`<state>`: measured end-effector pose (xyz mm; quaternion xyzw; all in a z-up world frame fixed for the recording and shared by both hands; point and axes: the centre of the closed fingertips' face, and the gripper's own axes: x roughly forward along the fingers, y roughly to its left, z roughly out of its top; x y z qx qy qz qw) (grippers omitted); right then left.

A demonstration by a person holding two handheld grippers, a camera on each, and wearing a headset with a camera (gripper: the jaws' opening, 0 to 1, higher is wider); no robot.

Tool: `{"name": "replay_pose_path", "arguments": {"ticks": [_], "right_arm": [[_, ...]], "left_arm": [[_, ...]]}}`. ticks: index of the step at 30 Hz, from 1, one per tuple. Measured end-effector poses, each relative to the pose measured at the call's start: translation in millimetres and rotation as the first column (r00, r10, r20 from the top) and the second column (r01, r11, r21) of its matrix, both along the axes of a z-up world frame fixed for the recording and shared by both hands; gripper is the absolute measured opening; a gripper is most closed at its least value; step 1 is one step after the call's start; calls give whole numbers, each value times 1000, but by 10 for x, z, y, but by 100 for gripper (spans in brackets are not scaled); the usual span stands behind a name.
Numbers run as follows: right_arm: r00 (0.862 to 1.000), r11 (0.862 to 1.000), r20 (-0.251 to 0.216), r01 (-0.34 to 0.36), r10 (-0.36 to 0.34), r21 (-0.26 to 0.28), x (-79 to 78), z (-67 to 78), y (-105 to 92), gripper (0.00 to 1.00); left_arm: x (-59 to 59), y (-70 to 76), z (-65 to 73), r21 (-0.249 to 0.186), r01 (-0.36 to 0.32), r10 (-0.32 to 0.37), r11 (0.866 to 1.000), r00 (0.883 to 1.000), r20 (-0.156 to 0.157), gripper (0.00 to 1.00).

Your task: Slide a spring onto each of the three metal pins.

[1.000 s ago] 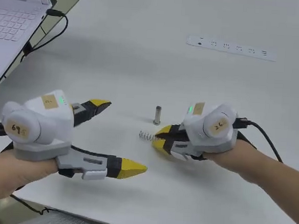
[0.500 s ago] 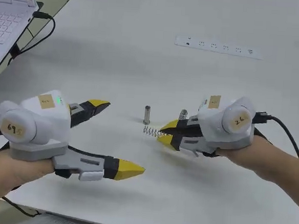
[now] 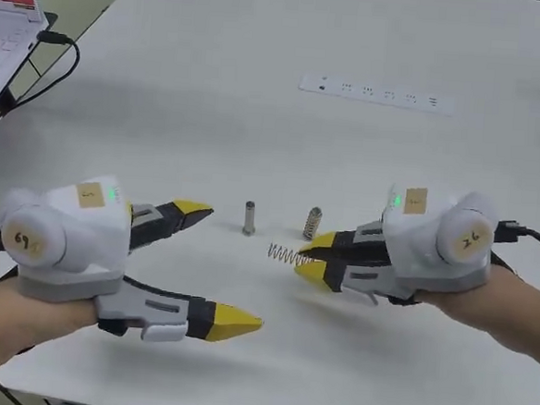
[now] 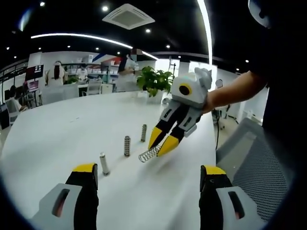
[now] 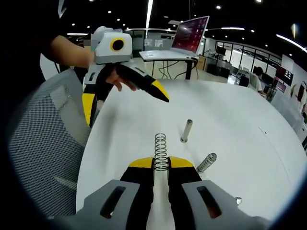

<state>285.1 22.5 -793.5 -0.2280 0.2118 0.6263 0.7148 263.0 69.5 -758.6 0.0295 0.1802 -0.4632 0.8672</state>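
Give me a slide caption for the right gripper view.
Right tool holds a spring near a bare pin, beside a spring-covered pin.

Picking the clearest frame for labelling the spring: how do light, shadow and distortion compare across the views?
Head view: even soft light, faint shadows on the white table, thin coiled metal spring small but sharp. Left gripper view: fisheye bends the table, ceiling light strips glare, spring small. Right gripper view: spring largest and crisp, edges curved.
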Motion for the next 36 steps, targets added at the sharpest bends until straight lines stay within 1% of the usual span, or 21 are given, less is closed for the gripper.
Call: {"name": "replay_pose_path", "arguments": {"ticks": [2, 5, 7, 10, 16, 19, 21, 23, 26, 29, 31, 32, 34, 36], "right_arm": [[1000, 1000, 0, -2, 2, -5, -6, -5, -35, 8], [1000, 1000, 1, -14, 14, -19, -35, -6, -84, 8], [1000, 1000, 10, -17, 17, -22, -46, 11, -101, 8], [1000, 1000, 2, -24, 24, -4, -87, 69, -112, 8], [998, 998, 7, -58, 58, 2, -160, 128, -130, 8], [997, 997, 14, -79, 80, -10, -188, 131, -157, 8], [996, 995, 14, -93, 94, -30, -200, 102, -185, 8], [995, 995, 13, -98, 99, -28, -208, 108, -186, 8], [995, 995, 11, -101, 101, -19, -215, 123, -179, 8], [994, 994, 1, -111, 111, -21, -237, 109, -191, 8], [993, 993, -5, -117, 117, -19, -251, 108, -202, 8], [993, 993, -5, -118, 118, -17, -254, 112, -207, 8], [993, 993, -6, -121, 121, -13, -259, 126, -213, 8], [992, 992, -4, -123, 123, -13, -258, 135, -218, 8]], "left_arm": [[-2, -27, 0, 5, 19, -19, 1000, 1000, -1, 82], [-23, -80, -25, 7, 55, -55, 998, 998, -20, 72], [-18, -124, -25, 9, 69, -69, 998, 997, -21, 67], [-13, -205, -12, 2, 94, -94, 996, 995, -22, 62], [11, -329, -28, 8, 132, -132, 991, 991, -30, 53], [23, -378, -26, 12, 151, -150, 989, 988, -26, 49], [23, -409, -44, 24, 165, -164, 986, 986, -14, 48], [9, -441, -89, 36, 184, -183, 982, 983, -26, 45], [-13, -485, -114, 36, 202, -201, 979, 979, -36, 38], [-15, -536, -98, 12, 208, -207, 978, 977, -49, 32], [14, -554, -88, 15, 199, -198, 980, 980, -32, 34], [32, -567, -81, 11, 196, -196, 981, 980, -33, 33], [40, -603, -54, -15, 198, -199, 980, 979, -39, 31], [41, -625, -45, -22, 204, -205, 979, 978, -41, 27]]}}
